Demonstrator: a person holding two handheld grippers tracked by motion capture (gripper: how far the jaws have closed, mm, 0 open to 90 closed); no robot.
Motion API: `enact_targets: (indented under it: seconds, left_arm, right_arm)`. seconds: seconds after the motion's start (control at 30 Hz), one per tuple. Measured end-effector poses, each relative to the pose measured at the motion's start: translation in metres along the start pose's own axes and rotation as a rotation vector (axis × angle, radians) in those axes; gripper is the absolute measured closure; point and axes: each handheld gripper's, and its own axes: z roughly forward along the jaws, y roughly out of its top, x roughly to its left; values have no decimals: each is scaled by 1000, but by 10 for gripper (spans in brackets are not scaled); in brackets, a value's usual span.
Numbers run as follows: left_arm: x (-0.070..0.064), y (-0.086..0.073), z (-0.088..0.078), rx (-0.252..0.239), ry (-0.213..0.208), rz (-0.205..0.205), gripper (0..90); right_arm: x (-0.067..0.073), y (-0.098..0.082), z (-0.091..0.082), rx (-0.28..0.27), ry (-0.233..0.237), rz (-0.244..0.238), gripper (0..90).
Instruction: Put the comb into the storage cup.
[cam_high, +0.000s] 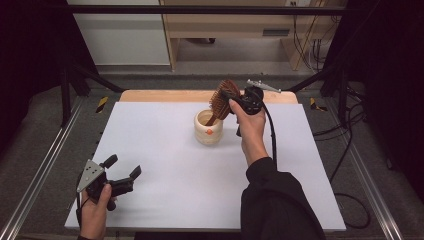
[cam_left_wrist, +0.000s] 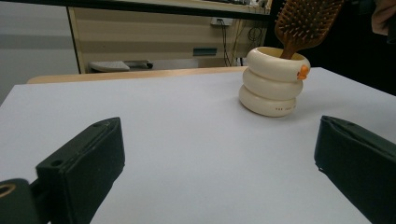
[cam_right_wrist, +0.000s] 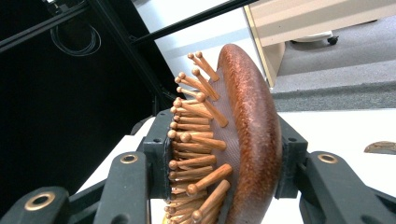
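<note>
The right gripper (cam_high: 231, 98) pinches the wooden hairbrush (cam_high: 221, 100) by its head, handle down inside the cream ringed cup (cam_high: 208, 128) just below it. The left gripper (cam_high: 121, 169) rests spread on the white desk (cam_high: 165, 165), well apart from the cup.

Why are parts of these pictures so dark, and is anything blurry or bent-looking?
High view: the table is evenly lit with soft shadows, while the sides fall to black. Left gripper view: the cup is sharp, but the close jaws look slightly soft. Right gripper view: the brush held in the right hand-held gripper is sharp; the background tilts and is black at left.
</note>
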Motion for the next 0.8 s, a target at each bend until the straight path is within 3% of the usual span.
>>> enact_targets:
  seconds: [0.8]
  left_arm:
    - [0, 0, 0, 2, -1, 2, 18]
  right_arm:
    - [1, -2, 2, 8, 13, 2, 518]
